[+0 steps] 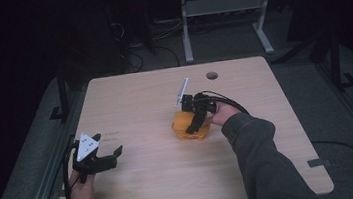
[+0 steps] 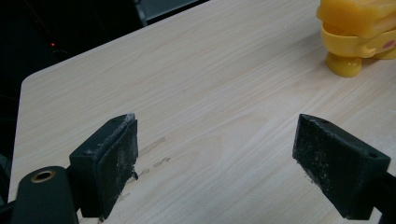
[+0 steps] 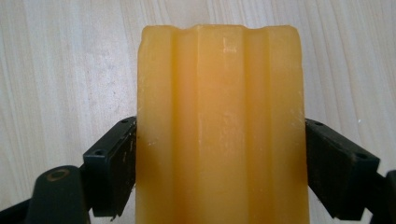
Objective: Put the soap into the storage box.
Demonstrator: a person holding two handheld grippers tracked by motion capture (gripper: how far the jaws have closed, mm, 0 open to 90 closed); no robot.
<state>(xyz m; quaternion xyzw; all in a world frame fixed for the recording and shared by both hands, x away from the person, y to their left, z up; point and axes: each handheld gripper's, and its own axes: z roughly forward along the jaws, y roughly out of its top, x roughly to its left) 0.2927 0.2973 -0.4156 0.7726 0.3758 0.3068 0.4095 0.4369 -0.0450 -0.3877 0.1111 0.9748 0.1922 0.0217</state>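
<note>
Black pads of the right gripper (image 3: 219, 163) press flat against both sides of the yellow plastic toy (image 3: 222, 126), clamped from above so the ribbed block sits square between them, near the middle of the wooden table (image 1: 134, 99). Off to the near left edge, the left gripper (image 2: 217, 163) hovers with its jaws spread wide and nothing between them, apparently kept clear while one hand does the work.

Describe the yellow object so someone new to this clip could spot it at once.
On the light wooden table, look just right of centre, where the right gripper comes down. Between its jaws sits the yellow plastic toy, ridged on top with stubby feet; it is the table's one brightly coloured thing.
</note>
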